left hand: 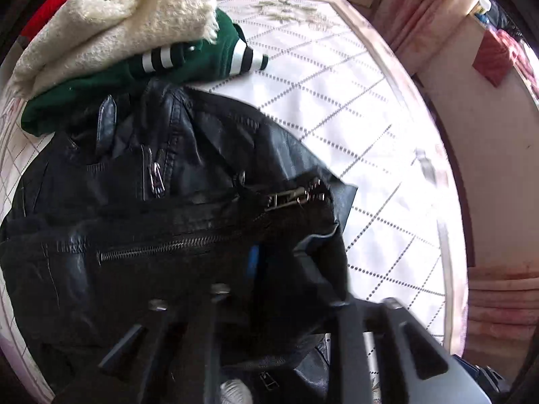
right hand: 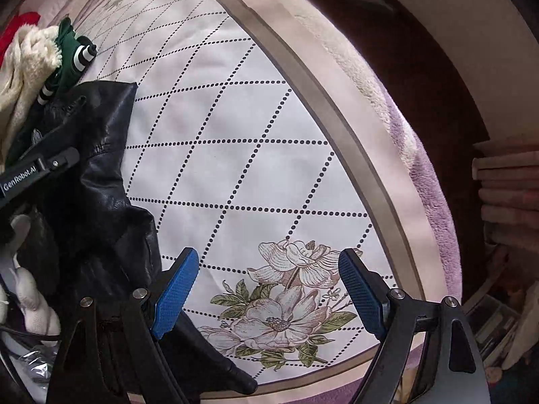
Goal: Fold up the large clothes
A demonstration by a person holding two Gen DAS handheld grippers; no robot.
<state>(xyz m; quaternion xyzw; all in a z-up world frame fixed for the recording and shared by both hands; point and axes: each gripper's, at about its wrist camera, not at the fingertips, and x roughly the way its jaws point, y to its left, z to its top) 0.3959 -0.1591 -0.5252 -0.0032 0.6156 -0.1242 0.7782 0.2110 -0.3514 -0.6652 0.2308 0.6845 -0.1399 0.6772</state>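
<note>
Left tongs [left hand: 269,266] clamped on jacket [left hand: 141,202] hem, right tongs [right hand: 266,293] spread wide over bare quilt [right hand: 235,168] beside the jacket's edge, jacket bunched at quilt's left under green top [left hand: 101,80] and fleece [left hand: 111,17], right side free to border.

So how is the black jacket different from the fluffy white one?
The black jacket is shiny and smooth, with metal zippers; the white one is fuzzy, with no zippers showing. The black jacket lies low on the bedspread, draped over the left tongs; the white one sits atop a green top. Both are rumpled.
</note>
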